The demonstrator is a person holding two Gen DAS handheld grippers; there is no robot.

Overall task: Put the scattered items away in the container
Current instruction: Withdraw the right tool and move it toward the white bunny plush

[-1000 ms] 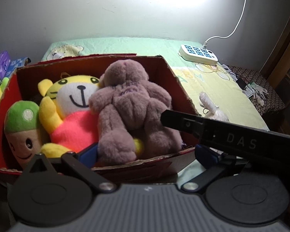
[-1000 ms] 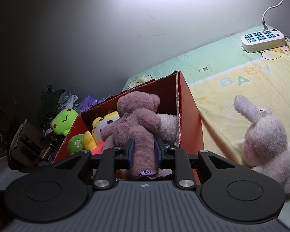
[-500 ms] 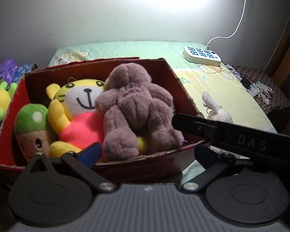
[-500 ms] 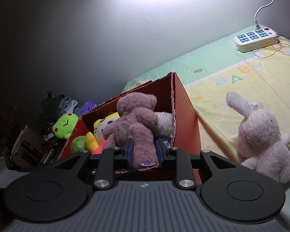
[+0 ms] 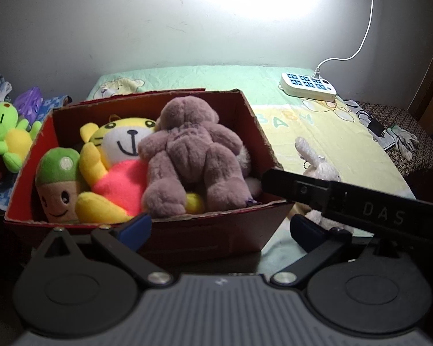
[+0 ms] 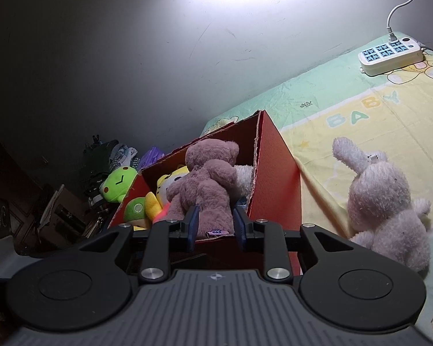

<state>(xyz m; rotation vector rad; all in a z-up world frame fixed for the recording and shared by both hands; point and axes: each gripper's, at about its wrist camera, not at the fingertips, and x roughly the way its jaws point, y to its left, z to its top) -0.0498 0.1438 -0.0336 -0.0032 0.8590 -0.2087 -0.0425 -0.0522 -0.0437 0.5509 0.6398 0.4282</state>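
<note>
A red cardboard box (image 5: 216, 230) (image 6: 277, 184) on the bed holds a mauve teddy bear (image 5: 192, 155) (image 6: 205, 184), a yellow tiger plush (image 5: 115, 167) and a green-capped plush (image 5: 57, 184). My right gripper (image 6: 213, 225) sits at the box's near edge, its blue pads either side of the bear's leg with small gaps showing; the jaws look opened. My left gripper (image 5: 219, 227) is open and empty in front of the box. A pale pink rabbit plush (image 6: 386, 204) (image 5: 317, 167) lies on the bed right of the box. A green frog plush (image 5: 3, 132) lies outside to the left.
A white power strip (image 5: 307, 86) with its cable lies at the back of the bed by the wall. Clothes and clutter sit left of the box (image 6: 121, 155). A patterned stool with gloves (image 5: 401, 141) stands at the right. The right gripper's black body (image 5: 360, 207) crosses the left wrist view.
Both grippers have drawn back from the box, which looks smaller and farther. The right gripper's pads have parted from the mauve bear's leg, and the bear rests in the box.
</note>
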